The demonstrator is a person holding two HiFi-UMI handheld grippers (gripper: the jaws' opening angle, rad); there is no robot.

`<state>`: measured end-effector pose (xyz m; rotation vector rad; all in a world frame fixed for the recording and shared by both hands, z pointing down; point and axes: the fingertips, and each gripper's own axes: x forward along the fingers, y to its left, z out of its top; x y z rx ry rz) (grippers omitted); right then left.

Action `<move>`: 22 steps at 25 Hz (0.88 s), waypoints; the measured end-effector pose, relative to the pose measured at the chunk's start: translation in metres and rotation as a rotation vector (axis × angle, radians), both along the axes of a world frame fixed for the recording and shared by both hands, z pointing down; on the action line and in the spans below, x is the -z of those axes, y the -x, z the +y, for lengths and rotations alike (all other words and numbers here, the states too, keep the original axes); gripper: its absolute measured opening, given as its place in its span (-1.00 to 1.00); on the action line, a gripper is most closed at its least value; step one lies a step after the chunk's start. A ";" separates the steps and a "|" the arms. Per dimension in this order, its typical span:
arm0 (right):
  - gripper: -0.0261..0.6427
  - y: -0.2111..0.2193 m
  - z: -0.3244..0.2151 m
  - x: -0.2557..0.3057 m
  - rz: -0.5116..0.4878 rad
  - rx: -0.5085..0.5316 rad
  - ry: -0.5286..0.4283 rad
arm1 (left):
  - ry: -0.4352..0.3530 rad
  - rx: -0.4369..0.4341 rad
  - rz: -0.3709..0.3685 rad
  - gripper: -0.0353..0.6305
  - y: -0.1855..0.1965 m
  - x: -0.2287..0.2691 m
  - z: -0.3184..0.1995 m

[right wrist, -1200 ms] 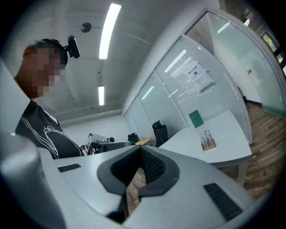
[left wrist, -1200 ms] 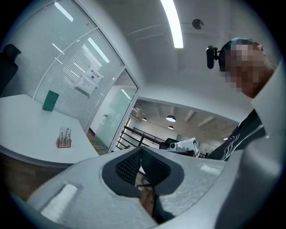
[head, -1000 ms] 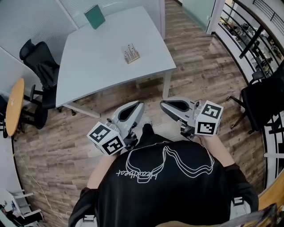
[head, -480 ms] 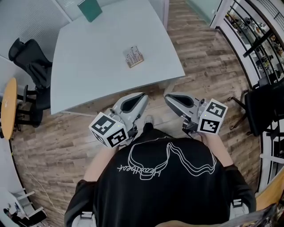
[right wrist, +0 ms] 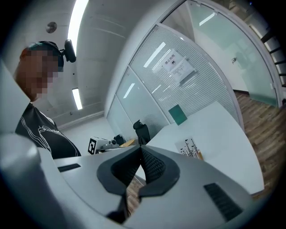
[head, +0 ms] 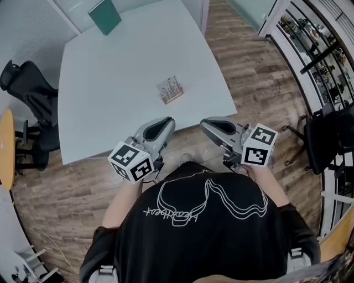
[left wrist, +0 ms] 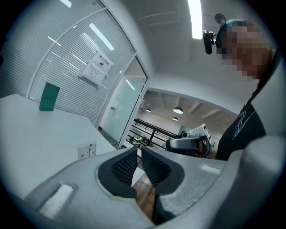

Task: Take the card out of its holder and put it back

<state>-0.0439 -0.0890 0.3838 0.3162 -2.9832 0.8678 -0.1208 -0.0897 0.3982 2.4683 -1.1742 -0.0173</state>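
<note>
White laminate covers the counter (head: 110, 83), and the wooden holder (head: 173, 99) is seen standing on it towards the near right, well inside the edge. The card (head: 169, 87) is seated upright in the holder's slot; its print is too small to be read. No contact with either is shown in any view, so the task is judged not to have begun: the card has yet to be drawn out, and its return to the slot lies further off.

The left hand-held gripper (head: 167, 120) is held low over the near edge of the counter, close to the person's body. In its own view the jaws are seen drawn together with only floor and counter edge behind them, and nothing is clamped. The right hand-held gripper (head: 203, 122) is held beside it, just to the right and off the counter's near edge, likewise clenched on nothing; its pads meet at the tips in its own view. Both are kept well apart from the holder, which lies farther in, between and beyond them.

A green book (head: 104, 16) is propped at the far left corner and plays no part. Before any grasp can be made, one hand-held gripper is expected to need opening and carrying forward over the counter to the card's top edge, while the holder may have to be steadied by the other.
</note>
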 end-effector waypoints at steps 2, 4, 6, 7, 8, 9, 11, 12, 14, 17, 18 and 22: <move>-0.90 0.008 -0.012 -0.002 0.010 -0.002 -0.001 | 0.011 0.008 -0.008 -0.84 0.014 -0.008 -0.014; -0.90 0.014 -0.022 -0.004 0.020 -0.006 0.001 | 0.029 0.012 -0.010 -0.75 0.025 -0.017 -0.026; -0.90 0.019 -0.031 -0.007 0.022 -0.010 0.007 | 0.056 0.015 -0.015 -0.67 0.035 -0.030 -0.036; -0.90 0.022 -0.035 -0.008 0.023 -0.011 0.009 | 0.070 0.018 -0.022 -0.66 0.040 -0.037 -0.041; -0.90 0.025 -0.039 -0.009 0.024 -0.013 0.012 | 0.083 0.022 -0.029 -0.65 0.045 -0.043 -0.046; -0.90 0.027 -0.043 -0.010 0.026 -0.015 0.015 | 0.095 0.025 -0.036 -0.63 0.049 -0.050 -0.050; -0.90 0.030 -0.050 -0.014 0.032 -0.020 0.022 | 0.117 0.029 -0.048 -0.58 0.057 -0.063 -0.059; -0.90 0.031 -0.053 -0.017 0.035 -0.024 0.026 | 0.126 0.027 -0.054 -0.55 0.060 -0.070 -0.063; -0.90 0.034 -0.056 -0.021 0.040 -0.028 0.030 | 0.137 0.019 -0.072 -0.48 0.066 -0.083 -0.071; -0.90 0.035 -0.062 -0.027 0.052 -0.033 0.028 | 0.153 0.015 -0.107 -0.43 0.074 -0.102 -0.084; -0.90 0.035 -0.065 -0.028 0.057 -0.036 0.025 | 0.158 0.018 -0.120 -0.42 0.077 -0.108 -0.089; -0.90 0.035 -0.076 -0.037 0.069 -0.054 0.032 | 0.173 0.029 -0.137 -0.41 0.088 -0.129 -0.102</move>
